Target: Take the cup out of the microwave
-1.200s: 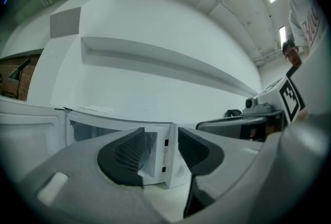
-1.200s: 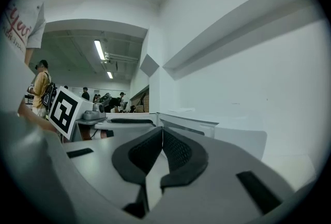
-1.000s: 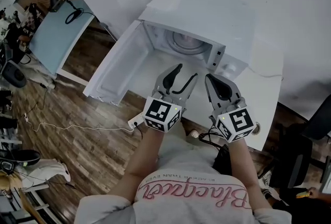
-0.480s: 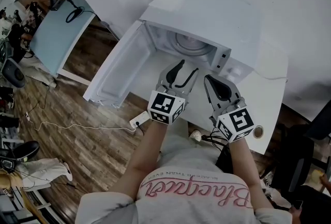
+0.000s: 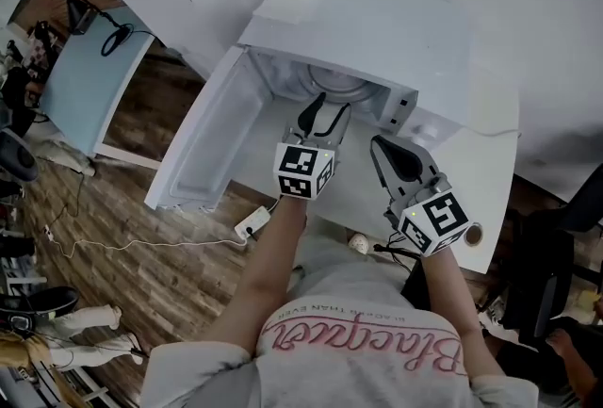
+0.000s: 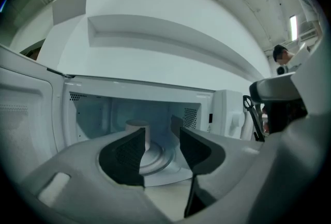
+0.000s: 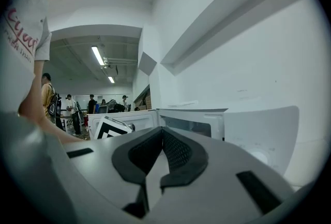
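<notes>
A white microwave (image 5: 377, 29) stands on a white table with its door (image 5: 203, 147) swung open to the left. In the left gripper view a pale cup (image 6: 136, 133) stands upright on the glass turntable (image 6: 155, 158) inside, partly behind the left jaw. My left gripper (image 6: 162, 137) is open, and its tips (image 5: 320, 109) are at the mouth of the cavity, short of the cup. My right gripper (image 5: 382, 144) hangs shut and empty to the right, in front of the control panel (image 5: 407, 114). The microwave's top hides the cup from the head view.
The open door (image 6: 26, 119) flanks the cavity on the left and the control panel with its knob (image 6: 231, 119) on the right. The table's front edge (image 5: 490, 208) lies near the person's body. A power strip (image 5: 252, 223) lies on the wooden floor below.
My left gripper has moved forward from in front of the microwave up to the cavity's opening. The right gripper has stayed about where it was.
</notes>
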